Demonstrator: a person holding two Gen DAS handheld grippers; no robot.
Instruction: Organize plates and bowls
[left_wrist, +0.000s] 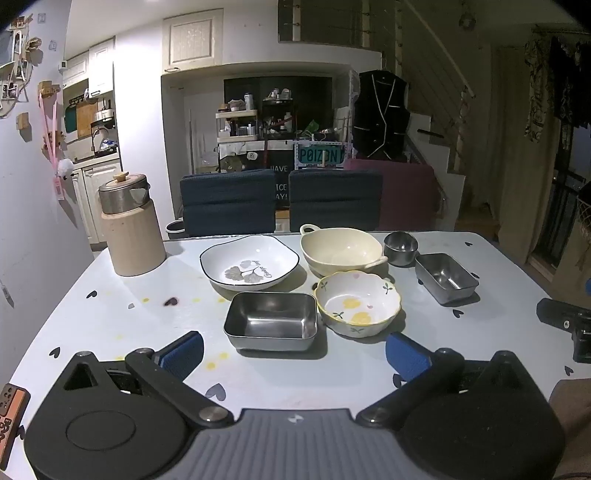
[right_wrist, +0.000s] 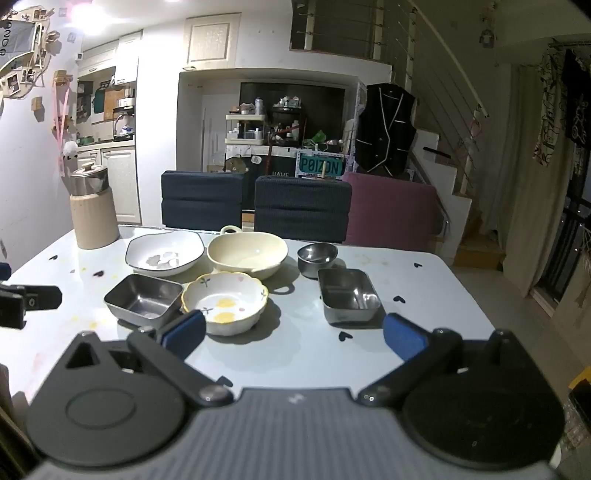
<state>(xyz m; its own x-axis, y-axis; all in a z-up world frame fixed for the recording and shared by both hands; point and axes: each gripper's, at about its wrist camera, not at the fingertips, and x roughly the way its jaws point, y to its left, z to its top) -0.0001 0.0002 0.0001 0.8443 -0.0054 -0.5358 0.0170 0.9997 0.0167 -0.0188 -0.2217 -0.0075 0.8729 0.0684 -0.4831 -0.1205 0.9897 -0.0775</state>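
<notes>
Six dishes are gathered near the middle of the pale blue, heart-dotted bench (left_wrist: 110, 325). Nearest the left gripper (left_wrist: 293, 350) a rectangular stainless-steel tray (left_wrist: 271, 321) is seen, just ahead of the space between the blue pads, which stand wide apart with nothing between them. Just beside the tray, to its right, sits a scalloped white ceramic bowl with yellow flowers (left_wrist: 357, 303). Behind these a white shallow plate with a dark rim and a grey leaf print (left_wrist: 250, 261) is set, with small writing beside the leaves that is too small to be made out. To its right stands a cream two-handled ceramic bowl (left_wrist: 340, 250), then a small round steel cup (left_wrist: 400, 247) and a second rectangular steel tray (left_wrist: 446, 277).

From the right wrist view, the right gripper (right_wrist: 294, 334) is likewise held wide and empty above the bench; the flowered bowl lies just ahead of its left pad and the second steel tray just ahead of its right pad.

A beige cylindrical jug with a steel lid (left_wrist: 129, 223) stands at the far left corner of the bench. Beyond two dark blue chair backs (left_wrist: 280, 201), a teal sign reading "POIZON" (left_wrist: 319, 155) is visible, and the letters "HAVE" are seen on a dark board (left_wrist: 277, 169).
</notes>
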